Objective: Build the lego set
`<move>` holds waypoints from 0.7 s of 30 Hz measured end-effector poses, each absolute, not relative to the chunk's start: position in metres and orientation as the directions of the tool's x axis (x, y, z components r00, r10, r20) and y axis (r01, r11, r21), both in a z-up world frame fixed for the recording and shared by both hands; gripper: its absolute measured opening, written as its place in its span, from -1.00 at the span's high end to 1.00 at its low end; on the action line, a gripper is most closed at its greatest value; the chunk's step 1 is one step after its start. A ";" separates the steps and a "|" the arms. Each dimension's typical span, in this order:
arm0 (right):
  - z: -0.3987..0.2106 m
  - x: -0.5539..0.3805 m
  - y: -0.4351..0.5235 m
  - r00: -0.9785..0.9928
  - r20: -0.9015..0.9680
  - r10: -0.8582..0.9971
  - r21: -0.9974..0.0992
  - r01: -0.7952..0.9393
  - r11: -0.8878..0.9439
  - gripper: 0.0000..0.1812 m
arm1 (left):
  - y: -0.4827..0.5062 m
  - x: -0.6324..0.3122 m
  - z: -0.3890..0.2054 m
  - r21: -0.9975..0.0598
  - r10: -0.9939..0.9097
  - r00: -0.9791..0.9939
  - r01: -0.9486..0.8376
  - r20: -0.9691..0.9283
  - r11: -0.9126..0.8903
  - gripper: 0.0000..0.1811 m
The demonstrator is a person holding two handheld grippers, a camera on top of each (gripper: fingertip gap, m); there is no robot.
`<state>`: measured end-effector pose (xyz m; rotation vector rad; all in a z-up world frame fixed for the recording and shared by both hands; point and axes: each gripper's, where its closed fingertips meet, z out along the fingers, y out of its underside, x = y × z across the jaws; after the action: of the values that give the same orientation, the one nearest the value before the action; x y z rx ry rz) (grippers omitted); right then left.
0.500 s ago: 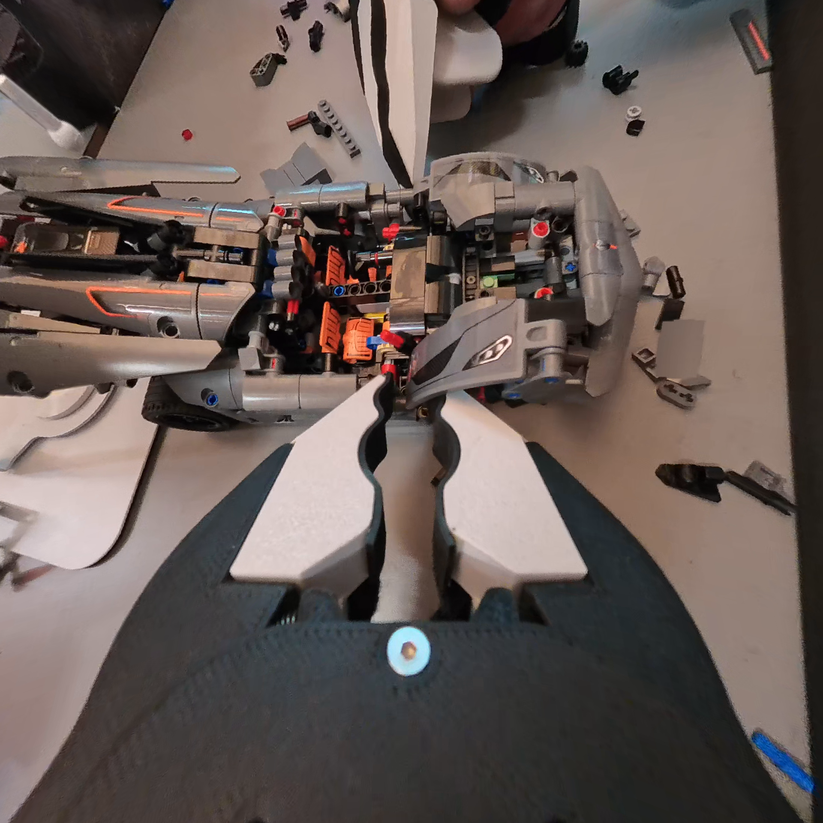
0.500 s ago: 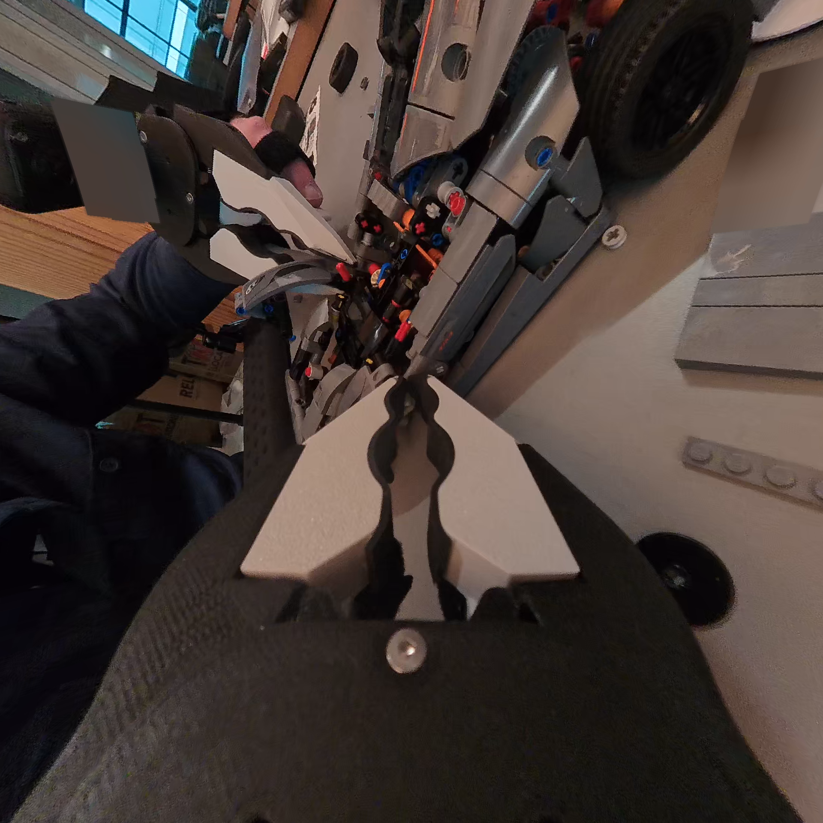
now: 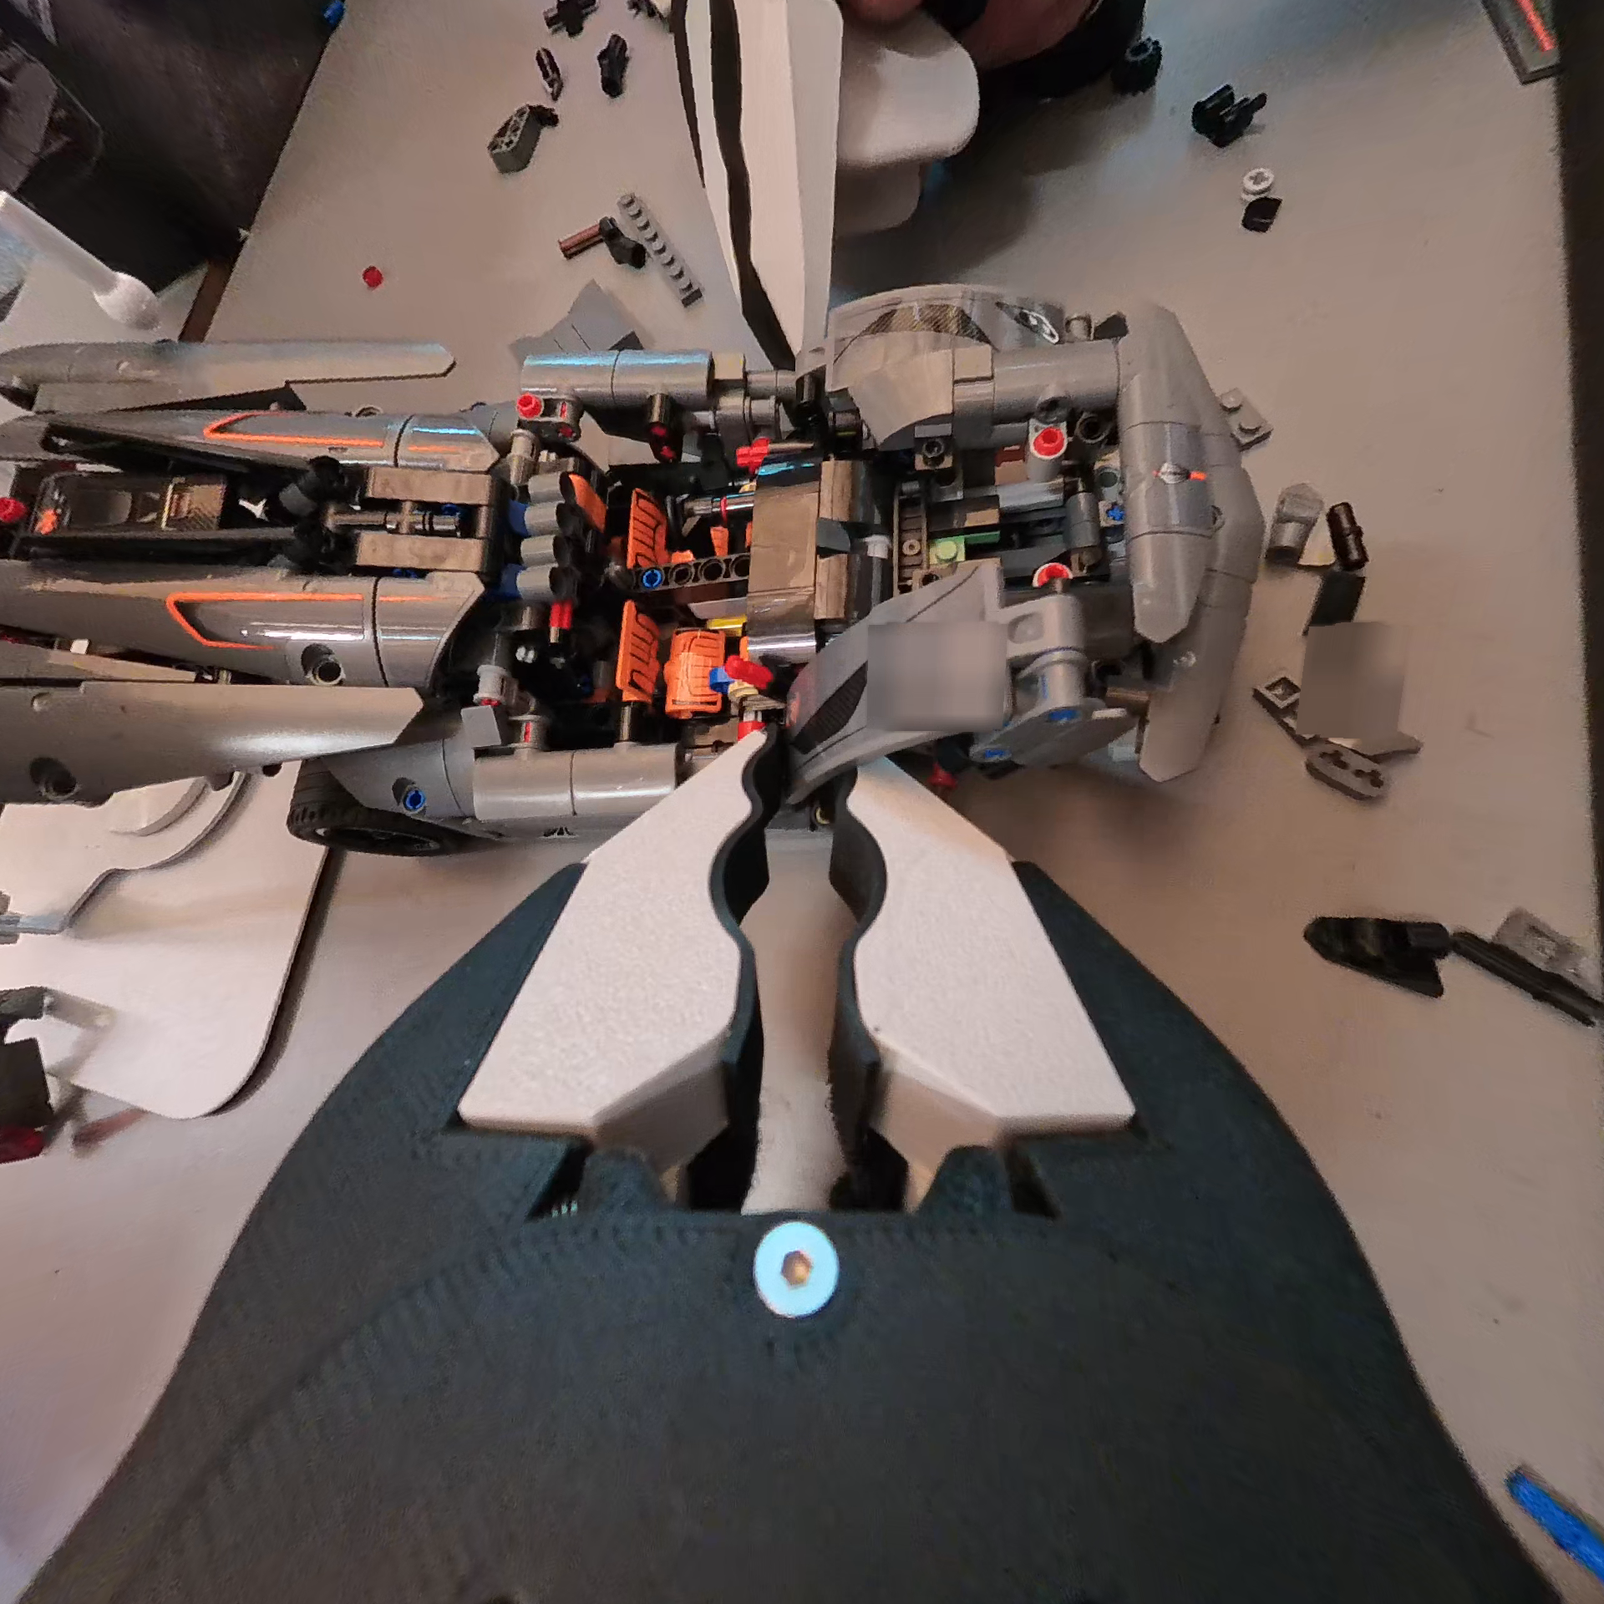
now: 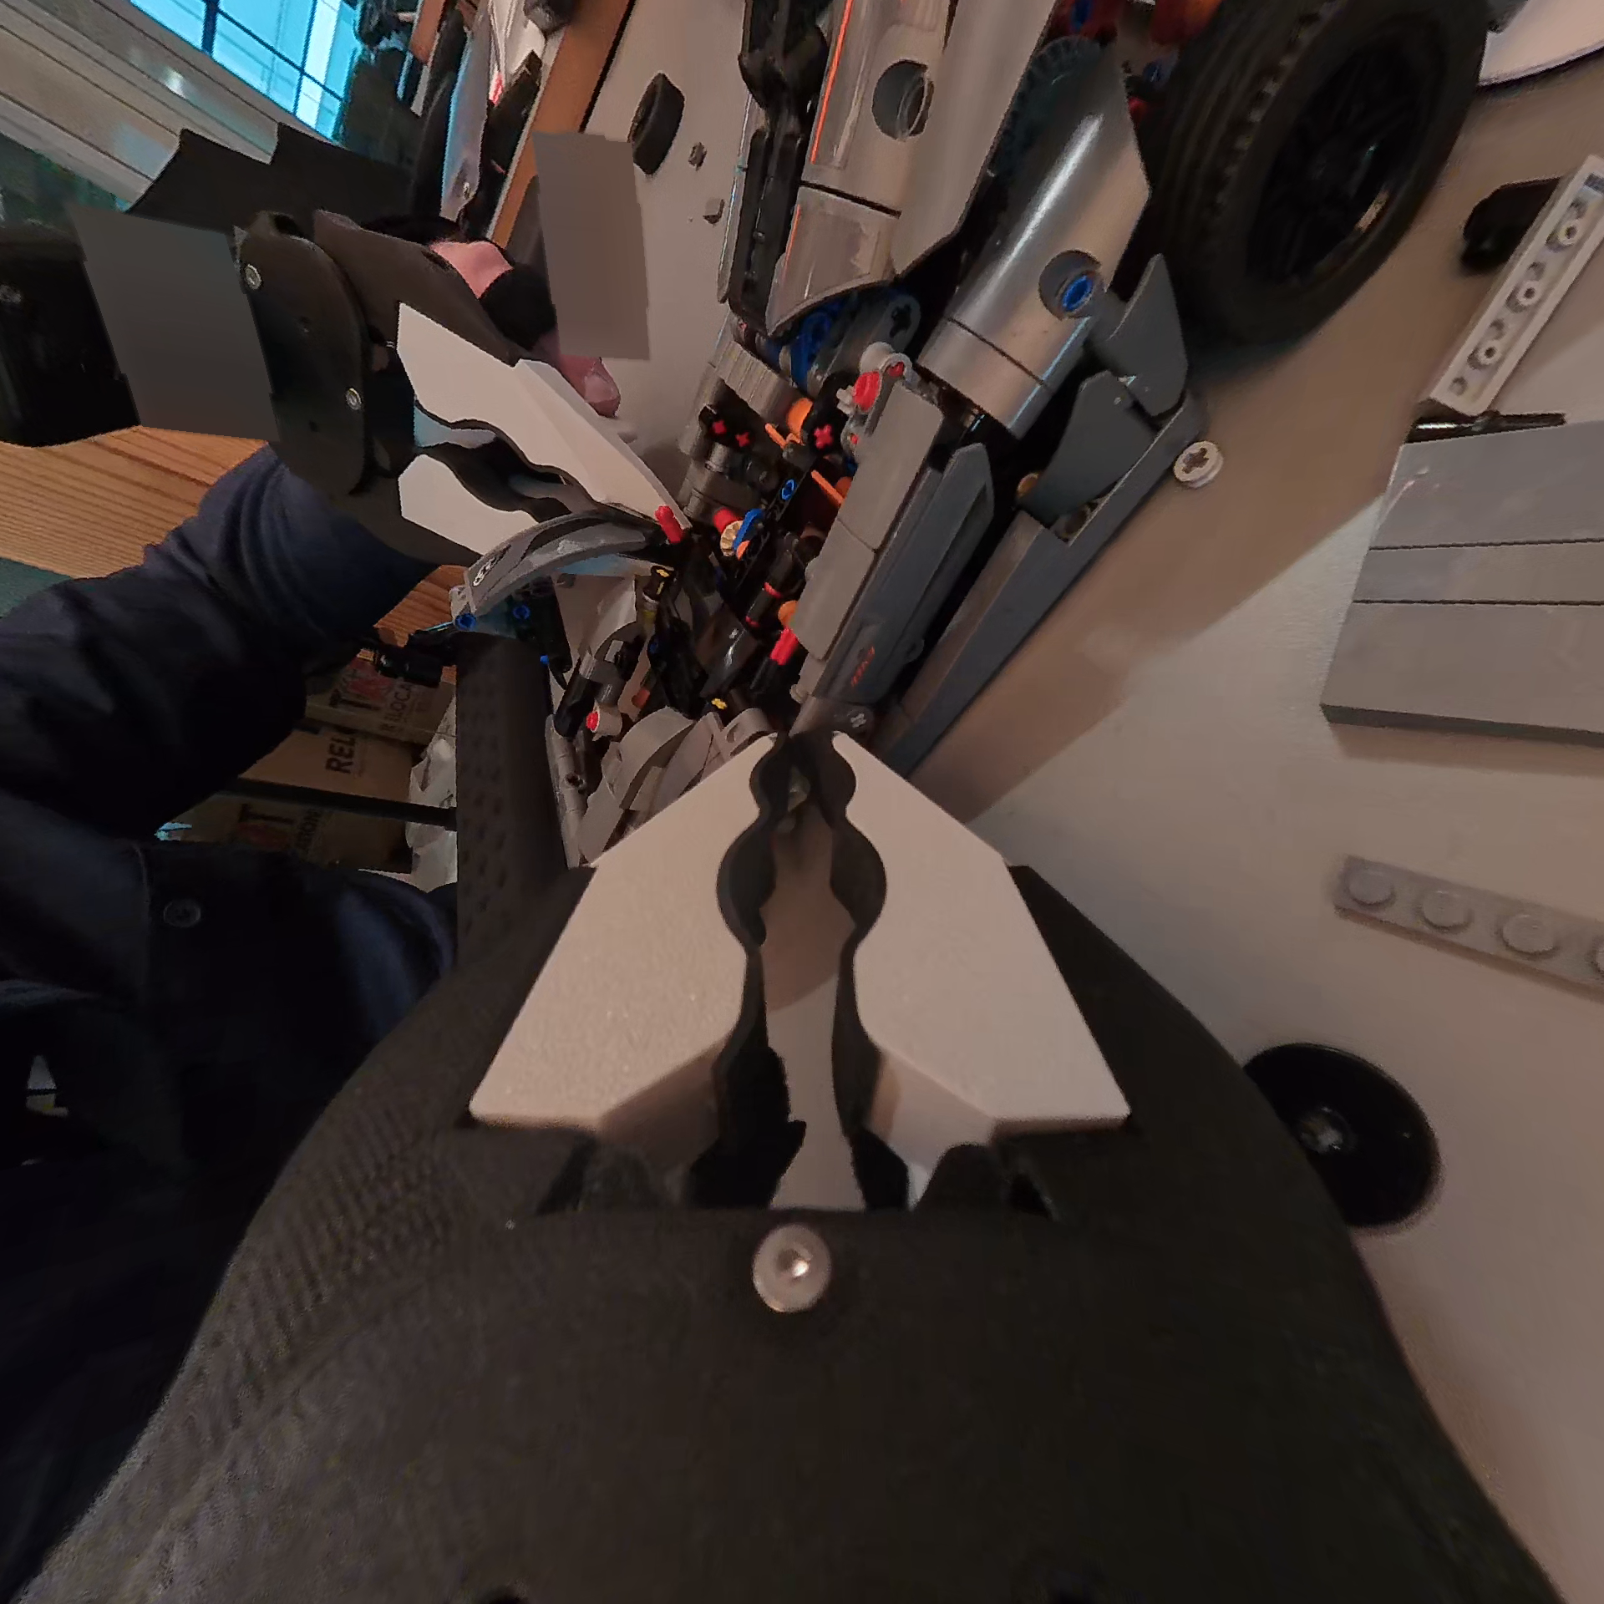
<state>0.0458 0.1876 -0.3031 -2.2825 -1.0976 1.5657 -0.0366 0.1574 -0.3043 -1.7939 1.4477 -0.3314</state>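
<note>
The left gripper [image 3: 803, 764] reaches in level, pinching the grey curved panel [image 3: 911, 677] on the lego car [image 3: 608, 564]; the tilted right gripper [image 4: 803, 755] nips the car's edge.

The right tongs [image 4: 794, 768], white fingers with black wavy inner pads, are nearly closed on a small grey part at the edge of the partly built grey, black and orange brick car [image 4: 911, 451] on the pale counter [image 4: 1172, 868]. Farther off, the left tongs [image 4: 608, 512] meet a curved grey body panel [image 4: 555, 547]. A flat grey studded plate [image 4: 1475, 933] and a black round disc [image 4: 1341, 1133] lie nearby.
</note>
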 end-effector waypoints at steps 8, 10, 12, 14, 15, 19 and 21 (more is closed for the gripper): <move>-0.304 0.046 0.187 0.183 -0.734 0.654 -0.514 0.478 -0.712 0.97 | 0.157 -0.034 -0.304 -0.697 -0.908 0.302 -0.717 -0.292 -0.014 0.95; -0.304 0.046 0.188 0.183 -0.736 0.652 -0.514 0.477 -0.714 0.97 | 0.157 -0.034 -0.304 -0.697 -0.911 0.296 -0.717 -0.287 -0.013 0.95; -0.302 0.046 0.188 0.183 -0.736 0.652 -0.516 0.472 -0.715 0.95 | 0.157 -0.035 -0.303 -0.709 -0.916 0.304 -0.705 -0.260 -0.032 0.95; -0.299 0.047 0.190 0.177 -0.736 0.653 -0.523 0.463 -0.716 0.92 | 0.156 -0.037 -0.304 -0.701 -0.916 0.301 -0.712 -0.265 -0.032 0.95; -0.296 0.048 0.191 0.176 -0.734 0.656 -0.532 0.452 -0.716 0.92 | 0.157 -0.039 -0.304 -0.687 -0.914 0.298 -0.726 -0.274 -0.031 0.93; -0.294 0.050 0.195 0.183 -0.733 0.655 -0.537 0.435 -0.722 0.90 | 0.153 -0.043 -0.299 -0.675 -0.922 0.279 -0.737 -0.268 -0.026 0.84; -0.294 0.049 0.194 0.178 -0.731 0.658 -0.538 0.442 -0.717 0.90 | 0.153 -0.048 -0.299 -0.664 -0.924 0.276 -0.747 -0.263 -0.034 0.81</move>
<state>0.0490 0.1935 -0.2939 -2.2461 -1.0680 1.5623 -0.0483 0.1530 -0.2991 -1.8201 1.5130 -0.3097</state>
